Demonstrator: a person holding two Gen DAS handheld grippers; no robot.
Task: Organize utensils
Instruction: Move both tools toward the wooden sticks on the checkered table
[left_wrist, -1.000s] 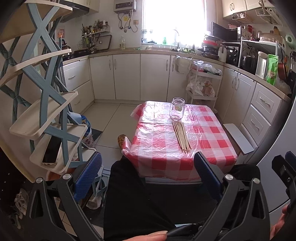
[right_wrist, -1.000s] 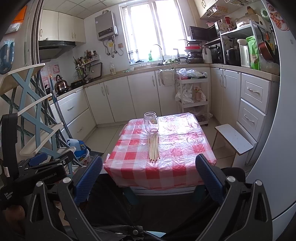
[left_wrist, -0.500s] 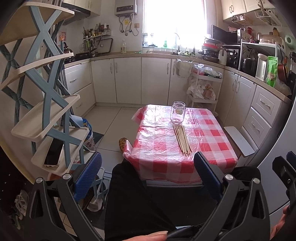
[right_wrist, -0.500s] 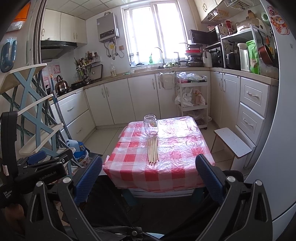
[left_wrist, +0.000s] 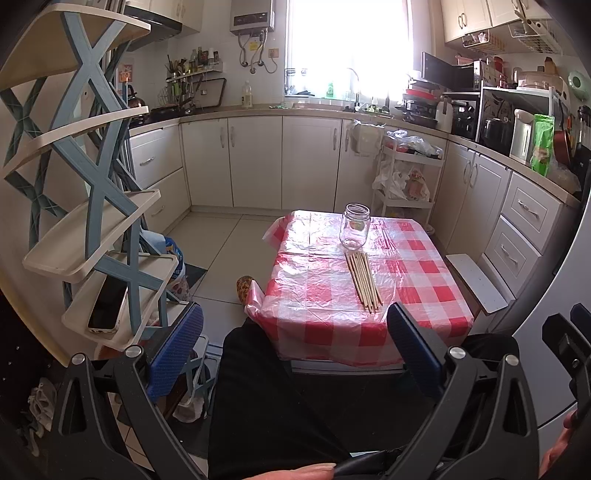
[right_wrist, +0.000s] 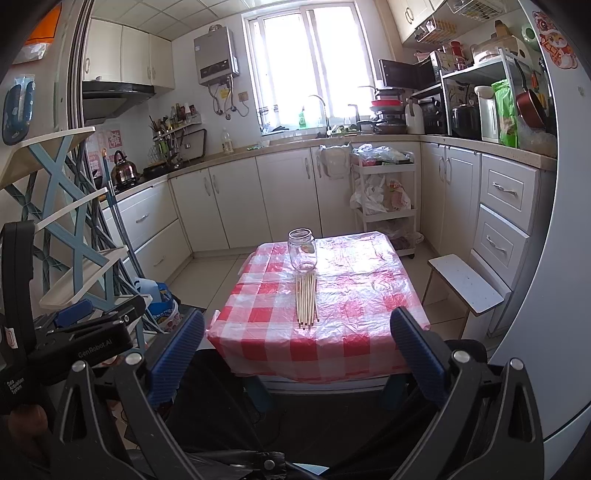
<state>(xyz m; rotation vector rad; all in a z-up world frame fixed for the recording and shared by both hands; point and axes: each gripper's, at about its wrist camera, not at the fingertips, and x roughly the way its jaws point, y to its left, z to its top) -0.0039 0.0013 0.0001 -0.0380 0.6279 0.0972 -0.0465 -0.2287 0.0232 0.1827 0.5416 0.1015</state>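
Table (left_wrist: 314, 295) now slightly farther; one jar (left_wrist: 354, 230), about seven chopsticks (left_wrist: 364, 282); both jaws released, empty.

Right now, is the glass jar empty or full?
Empty. The glass jar stands upright, lidless, see-through, and the chopsticks lie outside it on the tablecloth.

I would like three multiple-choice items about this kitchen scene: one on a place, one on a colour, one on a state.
1. Where do the chopsticks lie?
A. inside the jar
B. on the table, just before the jar
C. on the floor

2. What colours has the tablecloth?
A. red and white
B. blue and yellow
C. plain green

3. How is the right claw?
A. shut on the chopsticks
B. shut on nothing
C. open, holding nothing

Key: 1 B, the bundle rests flat on the cloth in front of the glass jar; 2 A, the checks are red and white; 3 C, its blue pads stand wide apart, short of the table.
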